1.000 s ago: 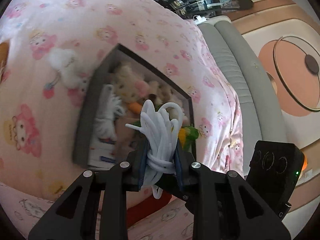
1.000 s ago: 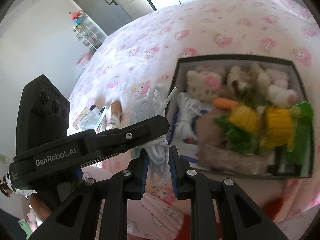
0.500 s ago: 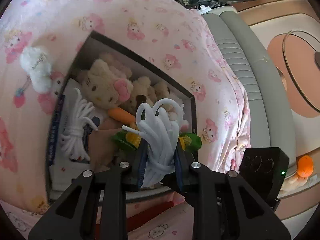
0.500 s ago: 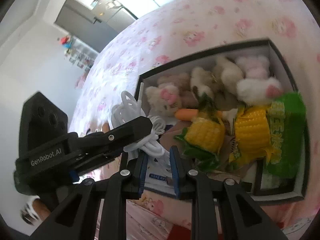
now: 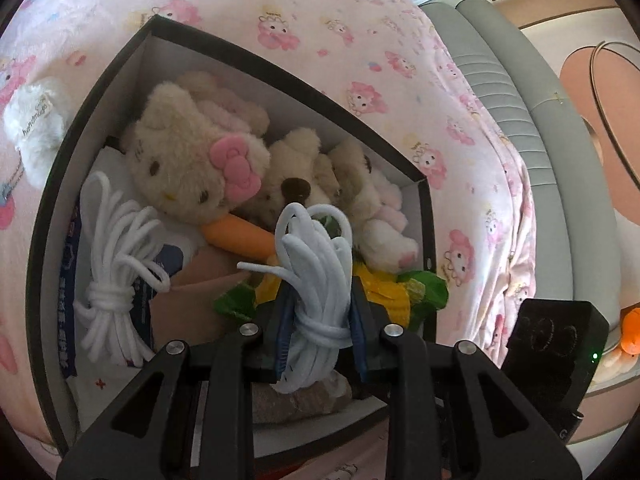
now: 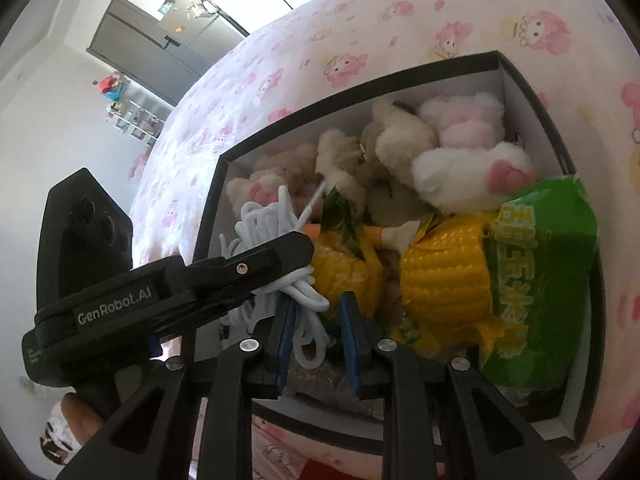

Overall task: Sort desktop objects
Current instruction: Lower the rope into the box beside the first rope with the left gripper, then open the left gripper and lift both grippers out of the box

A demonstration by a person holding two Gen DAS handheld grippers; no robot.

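My left gripper [image 5: 319, 320] is shut on a coiled white cord bundle [image 5: 320, 276] and holds it over the black box [image 5: 280, 76]. The box holds a Hello Kitty plush [image 5: 188, 164], other plush toys, an orange carrot [image 5: 240, 236], corn packs [image 6: 448, 276] and a second white cord bundle [image 5: 116, 264]. In the right wrist view the left gripper [image 6: 200, 276] reaches in from the left with the cord bundle [image 6: 272, 224]. My right gripper [image 6: 318, 336] stands just above the box's near edge, jaws slightly apart with a loop of the cord hanging between them, not pinched.
The box [image 6: 532, 92] sits on a pink cartoon-print cloth [image 5: 360, 40]. A white fluffy toy [image 5: 36, 128] lies left of the box. A grey cushion edge [image 5: 504, 80] runs along the right. An orange toy [image 5: 632, 332] lies at far right.
Both grippers have moved closer over the box, which now fills both views. The left gripper still holds the cord bundle, now above the box's contents.
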